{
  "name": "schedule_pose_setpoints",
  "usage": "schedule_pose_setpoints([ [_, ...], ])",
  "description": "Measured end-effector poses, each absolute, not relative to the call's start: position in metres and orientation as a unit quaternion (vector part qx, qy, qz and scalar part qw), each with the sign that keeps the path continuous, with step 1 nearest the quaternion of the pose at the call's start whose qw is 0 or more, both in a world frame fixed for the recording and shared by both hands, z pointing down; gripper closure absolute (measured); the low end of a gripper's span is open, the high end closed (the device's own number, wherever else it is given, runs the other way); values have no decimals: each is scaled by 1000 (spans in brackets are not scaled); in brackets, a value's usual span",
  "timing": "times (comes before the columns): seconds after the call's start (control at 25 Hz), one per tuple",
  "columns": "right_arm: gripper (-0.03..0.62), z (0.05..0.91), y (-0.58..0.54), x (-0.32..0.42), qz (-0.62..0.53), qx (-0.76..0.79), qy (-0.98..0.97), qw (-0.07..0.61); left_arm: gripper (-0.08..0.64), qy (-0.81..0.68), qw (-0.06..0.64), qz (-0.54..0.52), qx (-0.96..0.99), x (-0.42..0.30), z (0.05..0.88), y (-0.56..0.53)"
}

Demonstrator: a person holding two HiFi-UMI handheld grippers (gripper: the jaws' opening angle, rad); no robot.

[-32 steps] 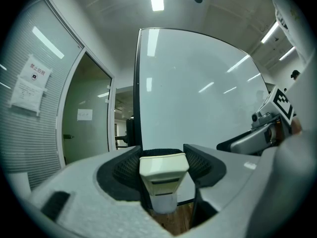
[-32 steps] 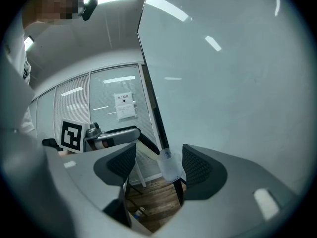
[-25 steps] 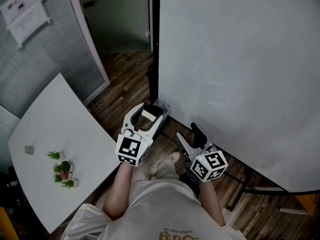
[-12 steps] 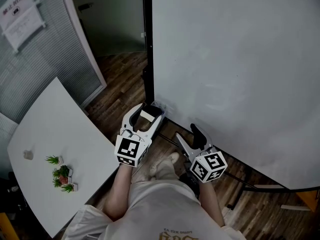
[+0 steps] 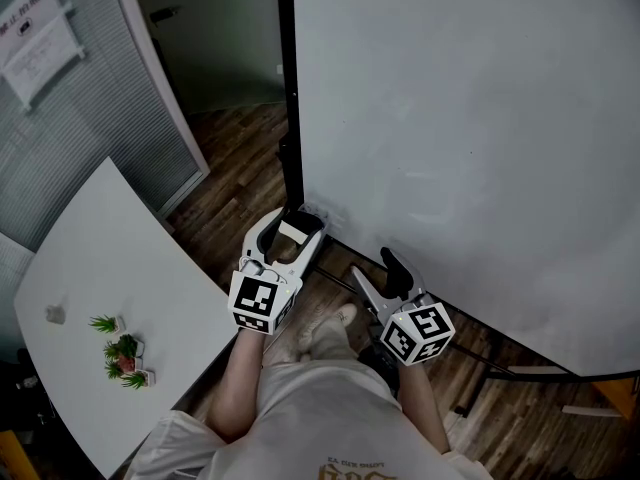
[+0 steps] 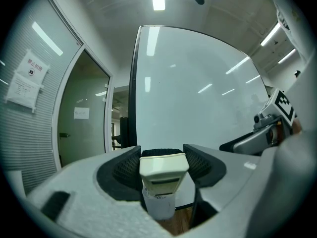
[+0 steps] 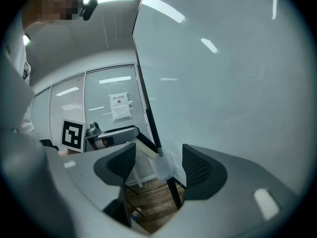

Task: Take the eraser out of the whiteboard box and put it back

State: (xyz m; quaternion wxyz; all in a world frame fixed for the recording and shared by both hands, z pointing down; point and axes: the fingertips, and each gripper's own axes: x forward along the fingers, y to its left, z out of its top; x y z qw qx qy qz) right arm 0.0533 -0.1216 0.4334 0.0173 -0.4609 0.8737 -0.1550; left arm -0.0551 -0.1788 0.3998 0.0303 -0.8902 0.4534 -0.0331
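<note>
My left gripper is shut on a cream eraser, its pads pressing on both of the eraser's sides. In the left gripper view the eraser stands between the jaws, right above a small clear whiteboard box. The box hangs at the lower left corner of the whiteboard. In the right gripper view the eraser's tip meets the top of the box. My right gripper hovers to the right, open and empty, pointing towards the box.
A white table with small potted plants stands at the left. A glass partition and a door lie behind it. The whiteboard's stand legs run across the wooden floor to the right. The person's legs are below the grippers.
Both grippers keep their places, and the eraser stays in the left jaws. Only the head view has drifted a little.
</note>
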Motion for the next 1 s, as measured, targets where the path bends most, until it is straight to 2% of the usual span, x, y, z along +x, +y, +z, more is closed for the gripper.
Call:
schedule_pose_setpoints([
  [1.0, 296, 438, -124, 61, -161, -466, 870, 18, 293, 460, 14, -37, -887, -59, 413, -187],
])
